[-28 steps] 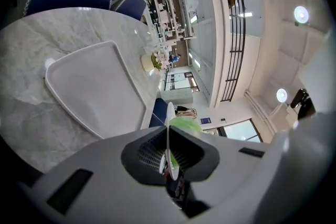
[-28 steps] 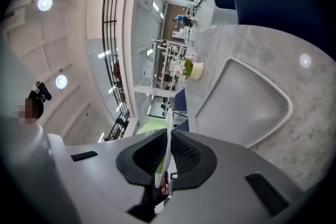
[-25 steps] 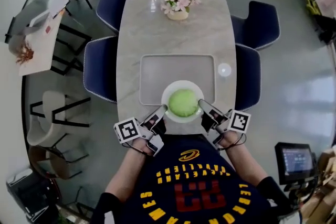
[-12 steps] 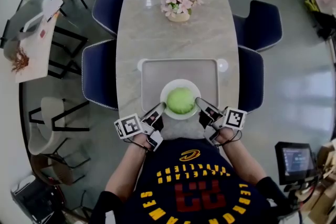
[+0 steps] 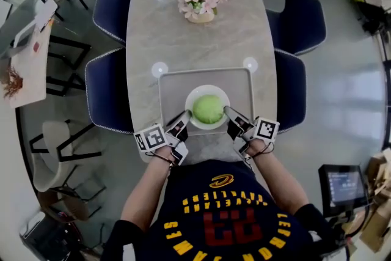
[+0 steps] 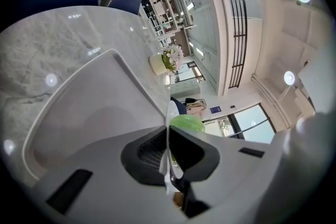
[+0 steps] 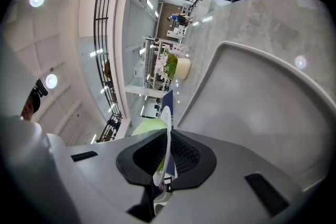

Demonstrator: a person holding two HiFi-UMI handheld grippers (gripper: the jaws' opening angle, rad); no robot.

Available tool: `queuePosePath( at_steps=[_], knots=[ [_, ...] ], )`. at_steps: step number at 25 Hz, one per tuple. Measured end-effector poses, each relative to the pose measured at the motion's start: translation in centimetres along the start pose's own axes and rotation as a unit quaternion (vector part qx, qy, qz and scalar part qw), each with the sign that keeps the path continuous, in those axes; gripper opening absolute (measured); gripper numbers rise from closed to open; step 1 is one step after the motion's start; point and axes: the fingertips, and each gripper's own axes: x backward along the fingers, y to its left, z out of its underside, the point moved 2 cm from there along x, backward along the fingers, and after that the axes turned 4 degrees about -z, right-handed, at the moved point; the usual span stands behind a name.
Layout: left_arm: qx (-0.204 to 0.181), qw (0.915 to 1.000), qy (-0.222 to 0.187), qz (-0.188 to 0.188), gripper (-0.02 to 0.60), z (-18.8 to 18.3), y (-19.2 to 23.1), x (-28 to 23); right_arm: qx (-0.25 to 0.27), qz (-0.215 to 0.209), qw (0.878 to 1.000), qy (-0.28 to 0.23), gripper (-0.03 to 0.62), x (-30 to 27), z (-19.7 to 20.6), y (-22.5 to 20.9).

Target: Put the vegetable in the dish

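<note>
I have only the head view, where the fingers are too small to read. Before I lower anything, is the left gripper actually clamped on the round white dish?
Observer: Yes. In the left gripper view, the left gripper is shut on the thin rim of the round white dish, seen edge-on.
Operator: And the right one?
Observer: Same. In its own view, the right gripper is shut on the rim, with the round green vegetable showing just behind it.
</note>
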Motion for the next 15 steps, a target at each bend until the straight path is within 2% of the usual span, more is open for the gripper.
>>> queuePosePath(
  at_steps=[4,9,10,13,15],
  knots=[
    [0.009,0.9999,0.012,-0.007,0.015,-0.2,1.8,-1.7,0.007,0.017,1.000,0.009,0.021,-0.8,-0.5,-1.9],
    [-0.002,0.9994,0.028,-0.020,0.015,-0.1,3.1,-2.5,0.028,0.002,0.999,0.027,0.021,-2.0,-0.5,-2.1],
    [-0.002,0.9993,0.030,-0.023,0.015,0.1,3.6,-2.6,0.021,0.015,0.999,0.032,0.021,-1.9,-0.2,-2.6],
    [-0.001,0.9987,0.037,-0.034,0.015,0.3,4.7,-3.4,-0.056,0.117,0.991,0.038,0.021,-0.3,1.2,-5.6],
    [0.002,0.9985,0.038,-0.040,0.015,0.3,5.1,-3.6,-0.067,0.126,0.989,0.041,0.021,-0.4,1.3,-6.0]
  ],
)
